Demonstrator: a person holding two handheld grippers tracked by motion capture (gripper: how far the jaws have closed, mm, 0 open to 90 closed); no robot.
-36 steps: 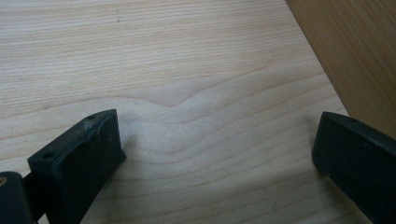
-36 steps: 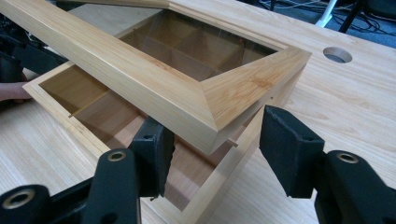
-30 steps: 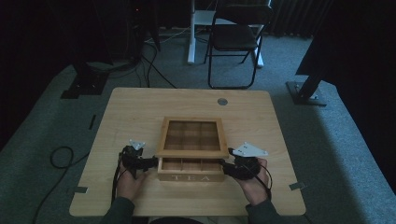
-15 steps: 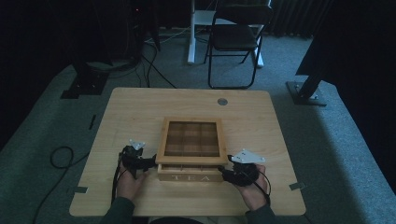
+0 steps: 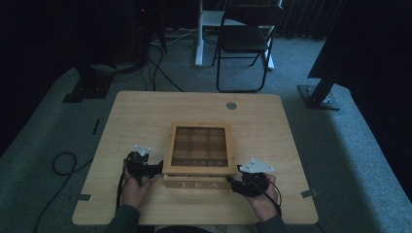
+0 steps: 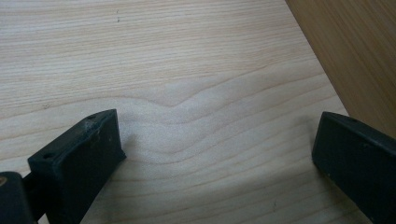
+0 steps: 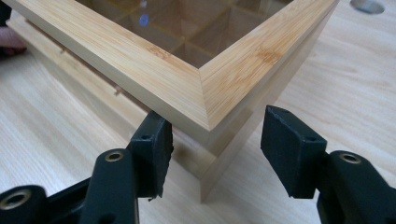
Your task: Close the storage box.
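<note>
The tea box (image 5: 198,160) is sitting mid-table, its lid (image 7: 187,70) propped slightly ajar. The right gripper (image 7: 215,140) is straddling the lid's near corner, jaws just widening, not pressing it. The left gripper (image 6: 219,154) is gaping open beside the box (holding nothing). Next, probably, lowering the lid gently.

High view dim and grainy, room edges near black, table (image 5: 145,116) softly lit. Both gripper views brighter, sharp on wood grain; soft shadows, blue glare spot on box lid glass (image 7: 144,19).
</note>
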